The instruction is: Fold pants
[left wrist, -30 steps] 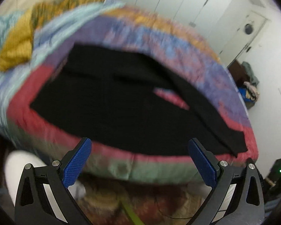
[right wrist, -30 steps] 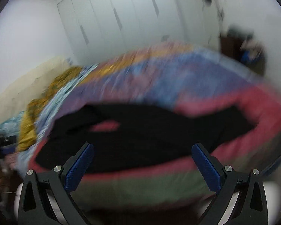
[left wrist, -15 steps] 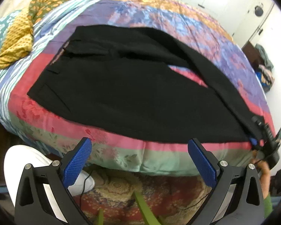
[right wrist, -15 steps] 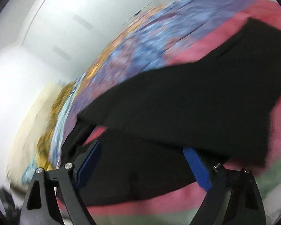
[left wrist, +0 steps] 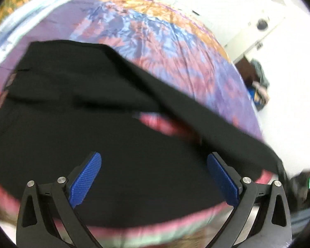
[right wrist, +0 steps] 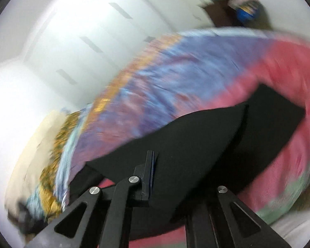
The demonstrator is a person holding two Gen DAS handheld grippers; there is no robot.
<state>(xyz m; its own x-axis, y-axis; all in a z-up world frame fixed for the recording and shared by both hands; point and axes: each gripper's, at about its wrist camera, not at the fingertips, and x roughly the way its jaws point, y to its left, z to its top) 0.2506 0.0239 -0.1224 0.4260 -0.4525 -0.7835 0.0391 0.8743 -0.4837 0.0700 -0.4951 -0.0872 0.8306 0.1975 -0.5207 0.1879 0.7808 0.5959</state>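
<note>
Left wrist view: the black pants (left wrist: 117, 144) lie spread on the multicoloured bedspread (left wrist: 165, 47), reaching close to the bed's near edge, where only a thin pink and green strip of cover shows below them. One leg runs diagonally toward the right, raised off the cover, with a pink gap under it. The left gripper (left wrist: 154, 177) hangs over the pants with its blue pads (left wrist: 85, 180) wide apart and nothing between them. Much bare bedspread lies beyond the pants. The frame is blurred; the clutter by the far wall is hard to make out.

Right wrist view: the right gripper (right wrist: 153, 163) has just been closing and is clamped on a fold of the pants (right wrist: 186, 140), the cloth covering its right finger. Heavy blur smears the wardrobe doors (right wrist: 88, 41)
</note>
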